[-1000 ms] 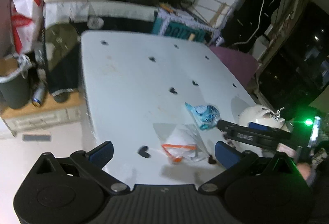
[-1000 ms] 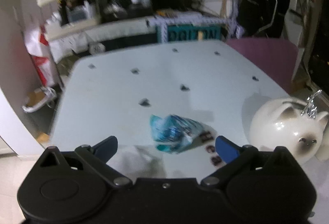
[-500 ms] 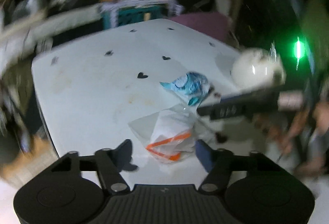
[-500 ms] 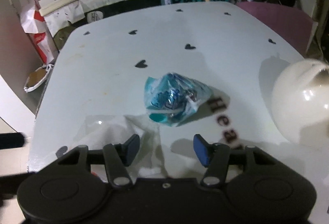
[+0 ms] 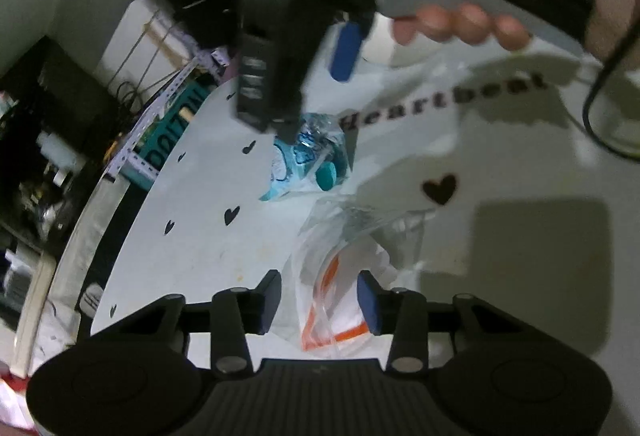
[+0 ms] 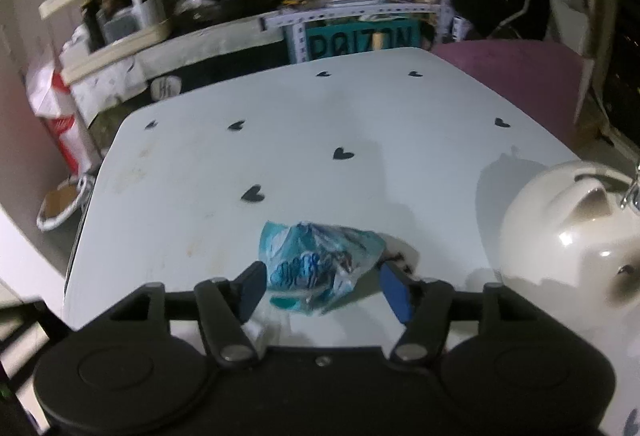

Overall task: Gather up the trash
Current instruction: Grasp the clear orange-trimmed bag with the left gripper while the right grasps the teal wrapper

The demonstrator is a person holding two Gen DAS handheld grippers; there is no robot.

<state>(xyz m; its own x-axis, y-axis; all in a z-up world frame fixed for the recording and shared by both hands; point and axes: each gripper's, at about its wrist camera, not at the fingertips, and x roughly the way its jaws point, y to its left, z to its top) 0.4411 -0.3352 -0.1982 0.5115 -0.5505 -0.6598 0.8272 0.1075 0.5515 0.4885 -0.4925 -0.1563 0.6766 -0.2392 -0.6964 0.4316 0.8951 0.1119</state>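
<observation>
Crumpled teal plastic wrapper (image 6: pixel 320 268) sits on the white counter (image 6: pixel 320 116), right gripper (image 6: pixel 320 288) fingers reopening around it; left gripper (image 5: pixel 318 300) just swooped down, fingers closing round the clear orange-striped bag (image 5: pixel 340 276), neither gripping yet.

Left wrist camera, rolled sideways, looks steeply down and close along its own fingers at the white table (image 5: pixel 520 276); a clear bag (image 5: pixel 344 276) fills 6 o'clock, and the right gripper (image 5: pixel 312 60) hangs at 12. Right wrist camera sits upright, low over the table (image 6: pixel 320 108), facing shelves (image 6: pixel 120 16) at 11 o'clock. Both views share the blue wrapper (image 5: pixel 308 164) (image 6: pixel 320 260) and the tabletop's black hearts.
</observation>
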